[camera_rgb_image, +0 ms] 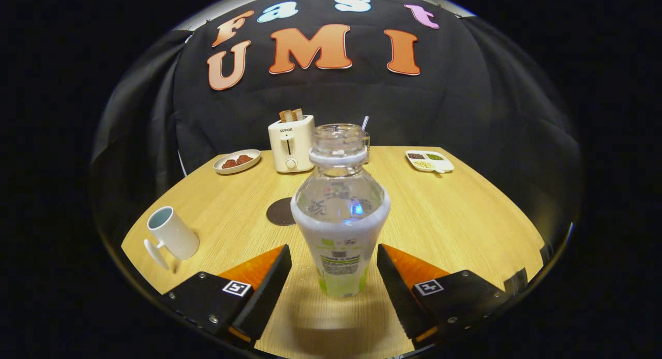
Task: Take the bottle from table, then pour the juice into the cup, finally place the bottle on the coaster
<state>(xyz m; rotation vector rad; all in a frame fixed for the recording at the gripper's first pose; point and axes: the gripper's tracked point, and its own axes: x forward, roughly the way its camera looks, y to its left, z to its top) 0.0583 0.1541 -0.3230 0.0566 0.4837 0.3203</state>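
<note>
Gripper view: round wooden tabletop (455, 219) carries everything. Bottle (340, 214) stands upright on it, uncapped, clear upper half, white and green label on the lower half. It sits between the two fingers of the hand-held gripper (334, 276), which is open: a gap shows on each side of the bottle and neither pad touches it. Fingers (269, 286) are black with orange backs and a square marker on each.

Cream toaster (291, 143) stands at the far edge beyond the bottle, bread slices sticking out of the top. White cup (171, 234) sits well off to the left of the fingers, tilted in the fisheye, handle toward the camera, inside pale blue. Dark round coaster (280, 212) lies just behind the bottle on its left, partly hidden by it. Small plate (237, 161) with reddish pieces sits left of the toaster. White divided dish (430, 160) with dark and green fillings sits far right.
</note>
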